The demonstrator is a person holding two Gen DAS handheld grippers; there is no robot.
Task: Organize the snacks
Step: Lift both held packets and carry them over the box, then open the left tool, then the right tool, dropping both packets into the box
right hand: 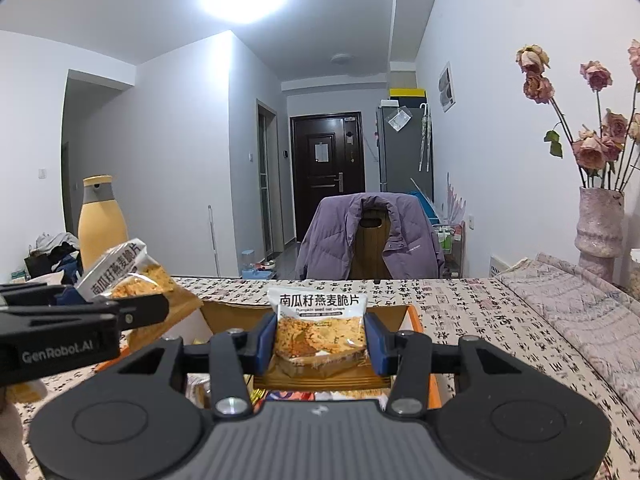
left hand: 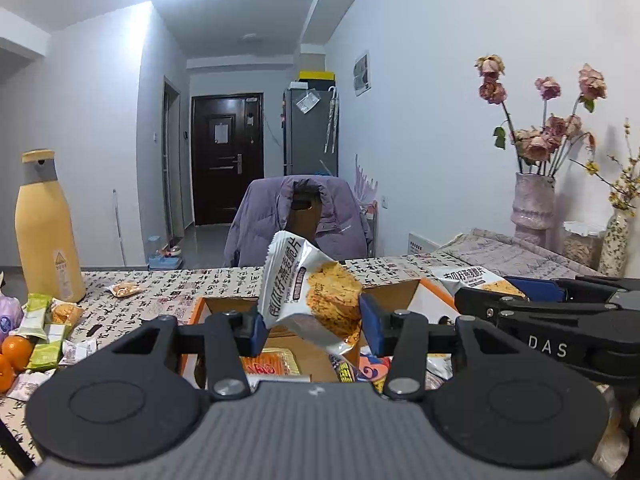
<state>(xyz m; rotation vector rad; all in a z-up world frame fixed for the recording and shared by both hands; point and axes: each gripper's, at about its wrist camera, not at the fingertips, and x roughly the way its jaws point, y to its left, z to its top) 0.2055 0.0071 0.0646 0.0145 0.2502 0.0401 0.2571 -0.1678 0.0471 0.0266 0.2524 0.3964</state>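
Both tongs are up over the open cardboard box (left hand: 416, 292) that sits on the tabletop (left hand: 192, 284), which is covered in a calligraphy-print cloth. The left tongs (left hand: 312, 326) are clamped on a white oat crisp packet (left hand: 308, 288), tilted so that its printed top leans to the left, blue pads pressing it from both sides just above the box's mouth. The right tongs (right hand: 320, 342) grip a second oat crisp packet (right hand: 318, 322), this one upright and facing squarely, its lower half pinched between the blue pads, also above the box. Seen from the left wrist view, the right tongs reach in from the right side with their packet poking out at the tip; from the right wrist view, the left tongs come in from the left the same way. Inside the box lie more wrapped snacks, among them an orange-red pack (left hand: 270, 364). Off to the left on the cloth stand a yellow bottle (left hand: 44, 232), some green snack bars (left hand: 40, 328), oranges (left hand: 14, 352) and a small lone packet (left hand: 124, 289). A pink vase of dried roses (left hand: 534, 208) stands at the far right.
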